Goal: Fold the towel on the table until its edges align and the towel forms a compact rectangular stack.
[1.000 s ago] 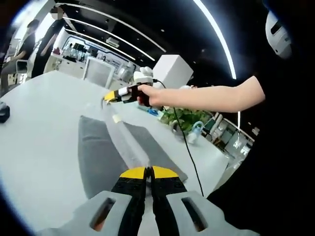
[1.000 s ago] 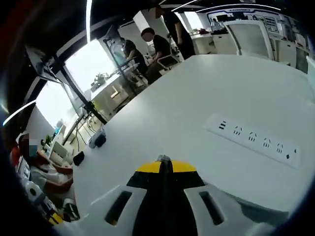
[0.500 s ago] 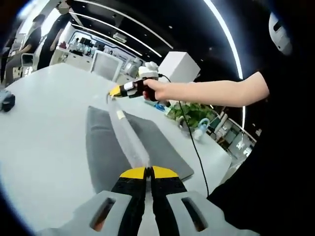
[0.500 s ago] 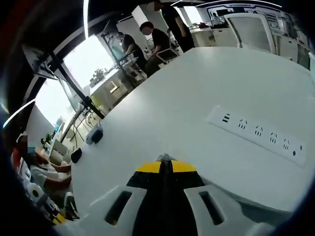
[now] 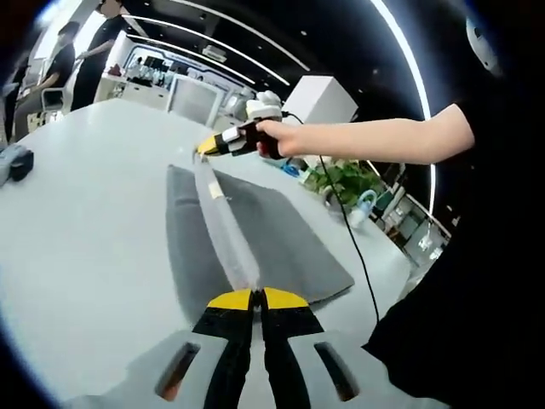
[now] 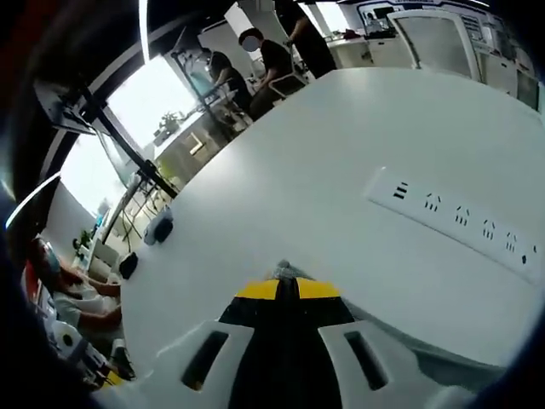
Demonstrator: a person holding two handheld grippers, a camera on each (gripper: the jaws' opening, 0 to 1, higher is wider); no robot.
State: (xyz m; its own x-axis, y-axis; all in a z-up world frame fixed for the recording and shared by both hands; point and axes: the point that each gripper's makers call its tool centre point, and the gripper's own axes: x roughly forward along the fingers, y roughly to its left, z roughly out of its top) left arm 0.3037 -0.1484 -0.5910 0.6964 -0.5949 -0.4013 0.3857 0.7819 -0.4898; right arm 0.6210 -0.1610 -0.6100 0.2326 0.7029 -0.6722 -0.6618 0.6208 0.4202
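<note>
Grey cloth stretched taut between my two grippers: in the left gripper view the towel (image 5: 255, 247) lies spread on the white table (image 5: 85, 256), one edge lifted off the surface into a pale raised ridge that runs from my left gripper (image 5: 255, 298) at the bottom of the view up to my right gripper (image 5: 209, 149) near the far corner. My left jaws are pressed together on the near end of that lifted edge, the yellow tips meeting with the fabric coming out between them. The right gripper, yellow and black, is held in a bare hand (image 5: 277, 141) at the end of an outstretched arm; its jaws sit at the far end of the raised edge and appear to pinch it, though at this size I cannot make out the tips clearly. A black cable (image 5: 353, 247) hangs from that hand and trails across the table past the towel's right side. A green plant (image 5: 345, 179) stands beyond the table edge, and a white box (image 5: 319, 98) sits behind the hand.

In the right gripper view my right gripper (image 6: 285, 285) has its jaws closed, a sliver of pale fabric showing at the tips. Ahead lies bare white tabletop with a white power strip (image 6: 460, 226) to the right, well apart from the gripper. People (image 6: 272, 60) sit at desks in the background
</note>
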